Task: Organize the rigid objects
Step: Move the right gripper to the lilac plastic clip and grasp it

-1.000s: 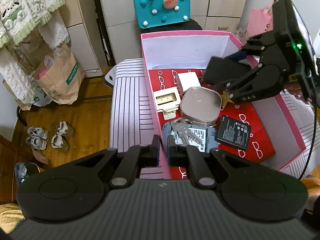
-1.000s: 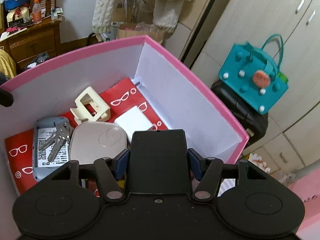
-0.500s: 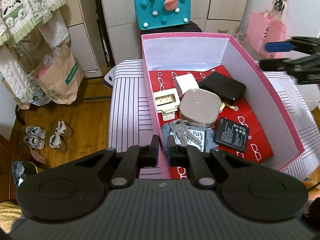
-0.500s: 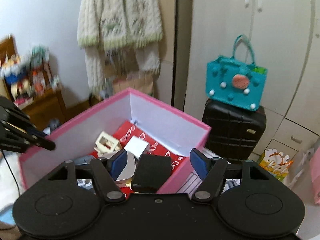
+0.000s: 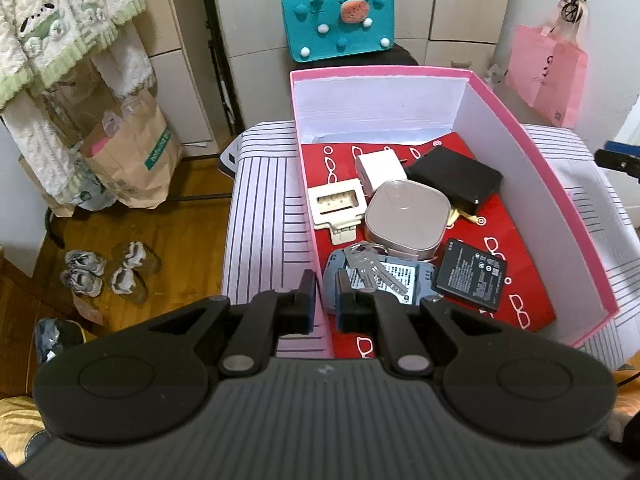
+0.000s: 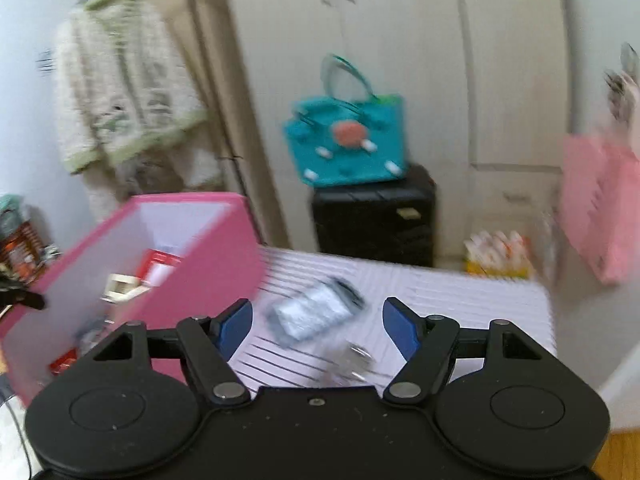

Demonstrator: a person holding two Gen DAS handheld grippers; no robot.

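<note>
A pink box (image 5: 536,152) with a red lining holds a black case (image 5: 456,178), a white adapter (image 5: 378,168), a cream holder (image 5: 336,200), a beige tin (image 5: 406,216), keys (image 5: 366,266) on a grey device (image 5: 400,276), and a black battery (image 5: 472,274). My left gripper (image 5: 322,300) is shut on the box's near left wall (image 5: 320,280). My right gripper (image 6: 318,326) is open and empty, above a grey device (image 6: 316,310) and a blurred shiny object (image 6: 352,362) on the striped surface (image 6: 460,300). The box (image 6: 200,248) lies to its left.
A teal bag (image 5: 340,20) sits on a black suitcase (image 6: 374,216) behind the striped surface. A pink bag (image 5: 548,72) hangs at the right. A paper bag (image 5: 132,152) and shoes (image 5: 108,272) are on the wood floor at the left.
My right gripper opened and let go of the black case, which now lies in the box. It then drew back and swung right, over the striped surface. The left gripper has not moved.
</note>
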